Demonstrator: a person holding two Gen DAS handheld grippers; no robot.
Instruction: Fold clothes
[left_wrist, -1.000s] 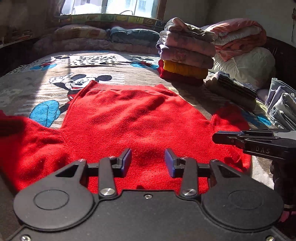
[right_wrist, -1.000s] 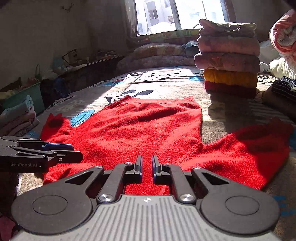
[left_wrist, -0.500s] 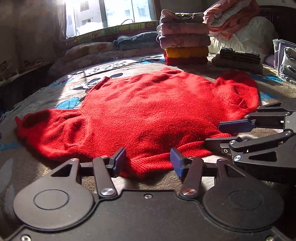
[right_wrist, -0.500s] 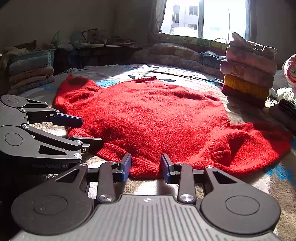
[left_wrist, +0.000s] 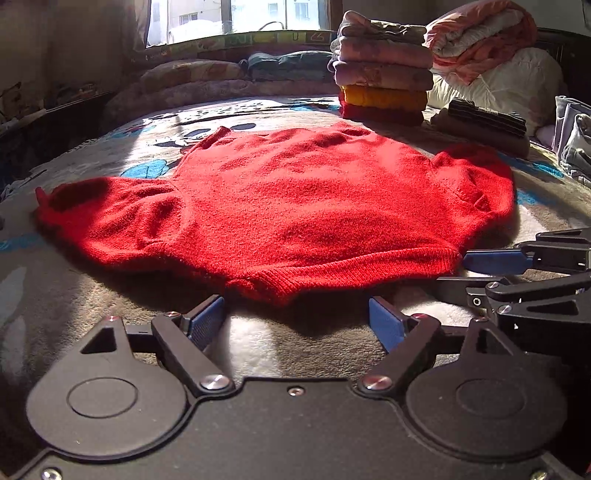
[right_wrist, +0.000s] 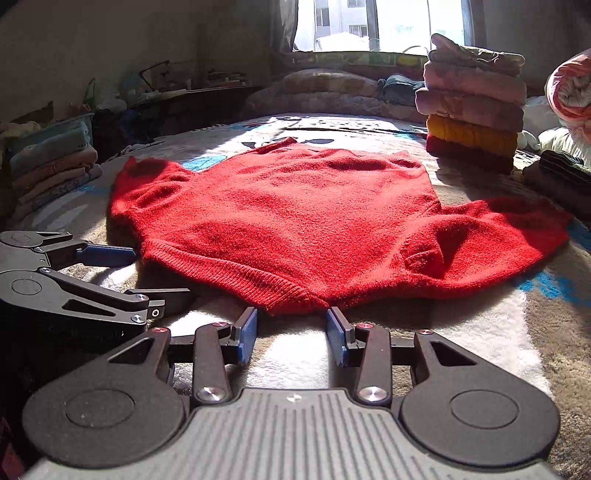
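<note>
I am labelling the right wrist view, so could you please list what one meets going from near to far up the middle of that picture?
right gripper → bare blanket → ribbed hem → red sweater body → cartoon-print blanket → rolled bedding → window

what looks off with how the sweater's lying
The red sweater lies mostly flat, but its right sleeve is bunched and puckered near the armpit, and the near hem sags into a point. Nothing is damaged.
</note>
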